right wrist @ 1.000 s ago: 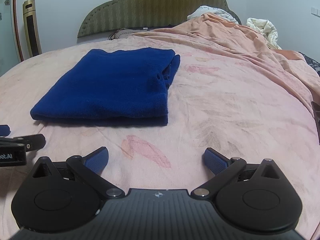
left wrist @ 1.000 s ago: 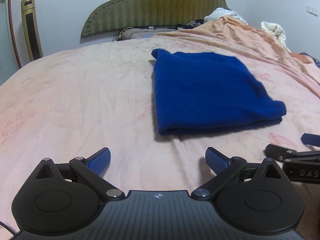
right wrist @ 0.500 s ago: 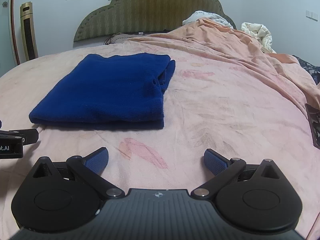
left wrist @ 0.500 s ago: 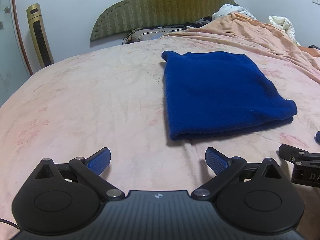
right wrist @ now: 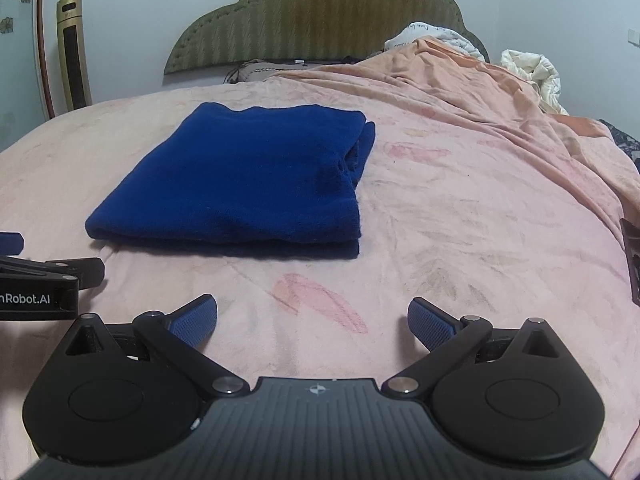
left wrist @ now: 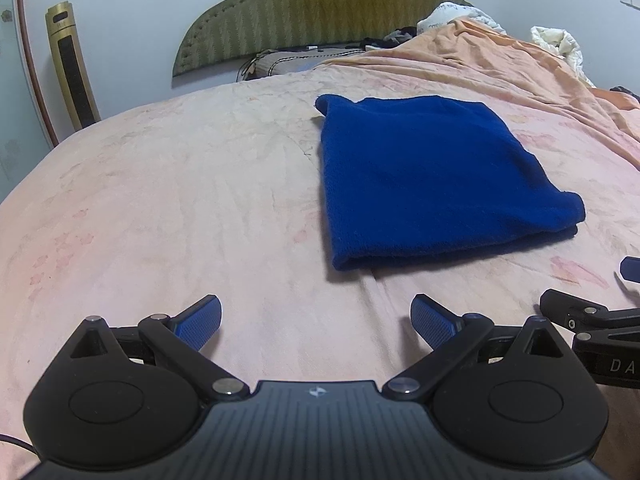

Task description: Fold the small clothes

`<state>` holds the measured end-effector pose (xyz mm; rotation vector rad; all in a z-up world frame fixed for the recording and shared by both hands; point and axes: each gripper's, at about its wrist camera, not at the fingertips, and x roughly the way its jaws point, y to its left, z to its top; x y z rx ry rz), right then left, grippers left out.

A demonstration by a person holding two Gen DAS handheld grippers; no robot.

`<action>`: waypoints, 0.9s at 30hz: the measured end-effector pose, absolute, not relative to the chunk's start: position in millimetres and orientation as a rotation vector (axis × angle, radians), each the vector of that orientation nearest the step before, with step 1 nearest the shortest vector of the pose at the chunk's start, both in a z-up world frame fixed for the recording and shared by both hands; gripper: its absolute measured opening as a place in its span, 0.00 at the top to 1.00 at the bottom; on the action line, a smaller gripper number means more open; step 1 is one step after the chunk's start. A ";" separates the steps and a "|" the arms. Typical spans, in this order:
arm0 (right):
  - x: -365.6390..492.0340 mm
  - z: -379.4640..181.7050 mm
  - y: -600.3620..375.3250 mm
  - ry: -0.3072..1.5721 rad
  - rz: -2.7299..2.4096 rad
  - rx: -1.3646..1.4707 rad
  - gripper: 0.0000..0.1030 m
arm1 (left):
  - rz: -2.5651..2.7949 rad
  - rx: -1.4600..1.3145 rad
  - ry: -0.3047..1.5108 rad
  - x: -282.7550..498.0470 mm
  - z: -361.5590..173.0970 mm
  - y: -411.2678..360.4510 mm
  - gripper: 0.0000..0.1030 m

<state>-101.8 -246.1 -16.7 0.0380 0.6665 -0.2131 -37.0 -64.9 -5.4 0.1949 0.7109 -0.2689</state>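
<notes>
A dark blue garment (left wrist: 432,176) lies folded into a flat rectangle on the pink bed sheet (left wrist: 180,200). It also shows in the right wrist view (right wrist: 248,184), with stacked layers along its near and right edges. My left gripper (left wrist: 316,320) is open and empty, well short of the garment's near left corner. My right gripper (right wrist: 312,320) is open and empty, short of the garment's near right corner. Each gripper shows at the side edge of the other's view, the right one (left wrist: 592,320) and the left one (right wrist: 44,280).
A green padded headboard (right wrist: 320,16) stands at the far end. An orange blanket (right wrist: 480,92) is bunched along the right side with white bedding (right wrist: 532,72) behind it. A gold tower fan (left wrist: 72,68) stands by the wall at left. A dark object (right wrist: 632,264) lies at the bed's right edge.
Both grippers have drawn back a little from the folded garment and risen slightly, staying open. The garment has not moved.
</notes>
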 end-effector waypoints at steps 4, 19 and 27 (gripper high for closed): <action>-103.1 -16.4 -246.2 0.666 -0.213 0.039 0.00 | -0.271 0.196 0.712 -37.4 -4.2 -64.8 0.01; -107.5 -8.8 -242.4 0.659 -0.226 0.025 0.00 | -0.220 0.200 0.713 -40.3 2.7 -63.2 0.01; -105.9 -7.1 -239.7 0.658 -0.209 0.021 0.00 | -0.197 0.205 0.702 -39.3 4.9 -60.3 0.01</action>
